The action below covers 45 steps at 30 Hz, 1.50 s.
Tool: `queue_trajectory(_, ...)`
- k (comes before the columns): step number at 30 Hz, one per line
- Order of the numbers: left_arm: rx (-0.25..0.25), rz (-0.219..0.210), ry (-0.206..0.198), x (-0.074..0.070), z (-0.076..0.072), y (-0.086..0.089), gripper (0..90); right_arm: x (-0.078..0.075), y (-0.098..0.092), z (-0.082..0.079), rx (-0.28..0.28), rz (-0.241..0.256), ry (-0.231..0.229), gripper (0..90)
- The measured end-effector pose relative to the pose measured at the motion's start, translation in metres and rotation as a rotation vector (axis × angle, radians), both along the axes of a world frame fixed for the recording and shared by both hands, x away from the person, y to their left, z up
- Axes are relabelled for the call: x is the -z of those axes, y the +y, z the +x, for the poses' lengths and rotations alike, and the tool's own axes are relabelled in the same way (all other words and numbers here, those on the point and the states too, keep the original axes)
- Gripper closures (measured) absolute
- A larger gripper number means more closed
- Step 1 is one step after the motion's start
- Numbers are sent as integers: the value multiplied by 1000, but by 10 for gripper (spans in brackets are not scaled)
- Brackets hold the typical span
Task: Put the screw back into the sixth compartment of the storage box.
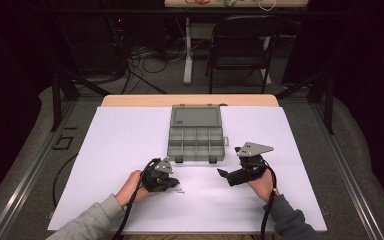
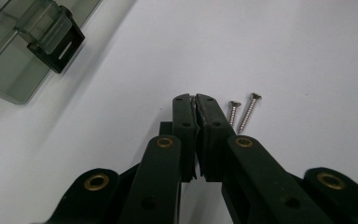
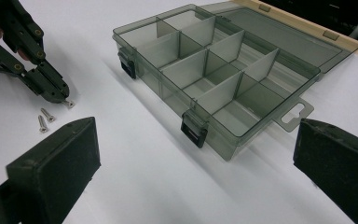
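My left gripper [image 1: 175,185] [image 2: 196,100] is shut on a small silver screw [image 3: 68,103], whose head pokes out at the jaw tips just above the white table. Two more loose screws [image 2: 233,113] [image 2: 248,112] lie on the table right beside those tips; the right gripper view has them as a screw [image 3: 48,114] and its neighbour [image 3: 41,123]. An open smoky-grey compartment box [image 1: 196,150] [image 3: 168,91] sits further back with its lid laid flat behind it. My right gripper [image 1: 223,174] [image 3: 191,135] is open wide, facing the box's front latch side with nothing between its jaws.
The white sheet [image 1: 120,145] covers a wooden table [image 1: 130,100]. The box's compartments [image 3: 214,74] look bare. A corner of the box with a black latch [image 2: 60,46] lies left of my left gripper. A chair [image 1: 240,45] and cables stand beyond the table.
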State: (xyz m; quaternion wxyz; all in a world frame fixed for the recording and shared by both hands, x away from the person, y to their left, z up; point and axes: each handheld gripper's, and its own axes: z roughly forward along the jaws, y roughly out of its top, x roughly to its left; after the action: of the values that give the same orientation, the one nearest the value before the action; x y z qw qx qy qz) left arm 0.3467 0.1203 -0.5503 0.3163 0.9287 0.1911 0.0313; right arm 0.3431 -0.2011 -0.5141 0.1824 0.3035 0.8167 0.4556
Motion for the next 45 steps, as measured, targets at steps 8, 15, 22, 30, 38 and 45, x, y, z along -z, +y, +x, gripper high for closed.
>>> queue_trajectory(8,-3,-17,12,-2,0,3,879,0,-2,1,5,3,-4,0)
queue_trajectory(15,-18,-43,-14,-9,-1,6,879,0,-2,1,3,2,-5,0)
queue_trajectory(22,-18,-54,-29,-14,-1,9,879,1,-2,2,11,-3,-3,0)
queue_trajectory(30,-13,-70,-43,-23,-1,8,878,1,-2,2,12,13,-6,0)
queue_trajectory(38,2,-74,-60,-27,0,5,879,1,-2,3,15,1,-1,0)
queue_trajectory(45,7,-74,-70,-30,3,1,878,2,-3,3,17,1,4,0)
